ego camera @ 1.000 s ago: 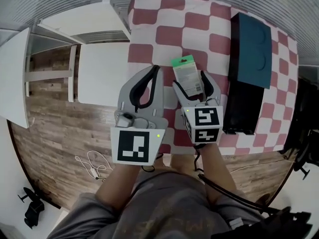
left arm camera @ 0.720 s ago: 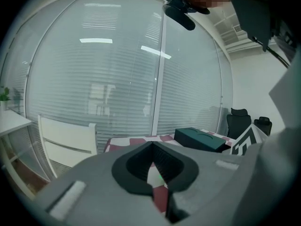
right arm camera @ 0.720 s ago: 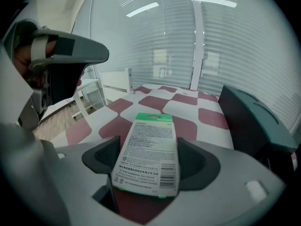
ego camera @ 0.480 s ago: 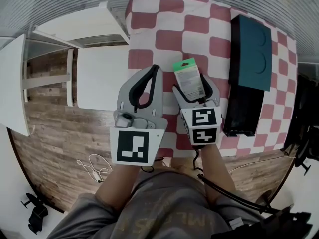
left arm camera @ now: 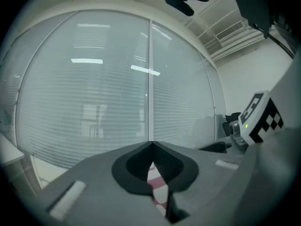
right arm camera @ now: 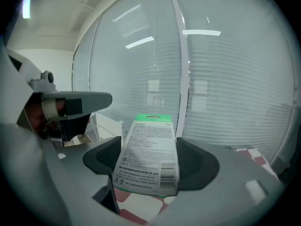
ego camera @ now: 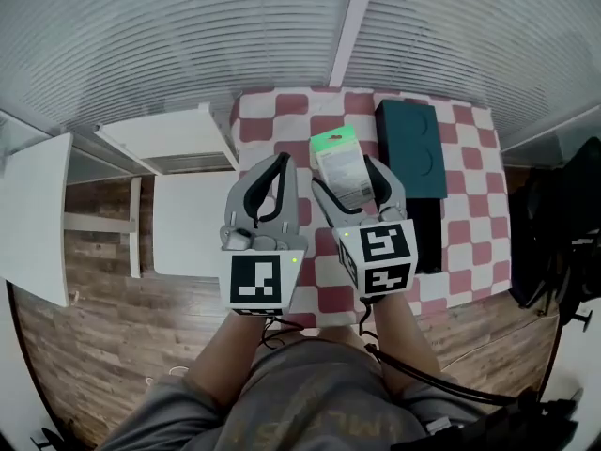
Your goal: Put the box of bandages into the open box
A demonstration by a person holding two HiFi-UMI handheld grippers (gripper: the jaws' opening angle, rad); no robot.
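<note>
The box of bandages (ego camera: 338,163), white with a green top, is clamped between the jaws of my right gripper (ego camera: 346,178), held in the air above the red-and-white checked table (ego camera: 282,111). In the right gripper view the box of bandages (right arm camera: 149,157) stands upright in the right gripper (right arm camera: 150,168), printed side toward the camera. The open box (ego camera: 427,242) lies to the right on the table, its dark teal lid (ego camera: 411,148) folded back. My left gripper (ego camera: 284,161) hovers beside the right one; the left gripper (left arm camera: 151,147) has its jaw tips touching, with nothing between them.
White furniture (ego camera: 164,139) stands left of the table and a white panel (ego camera: 38,214) further left. Window blinds (ego camera: 282,36) fill the far side. Dark equipment (ego camera: 554,233) stands at the right over the wood floor (ego camera: 103,346).
Both grippers have risen and tilted up toward the window blinds, the right one carrying the bandage box. The table now looks smaller and farther below.
</note>
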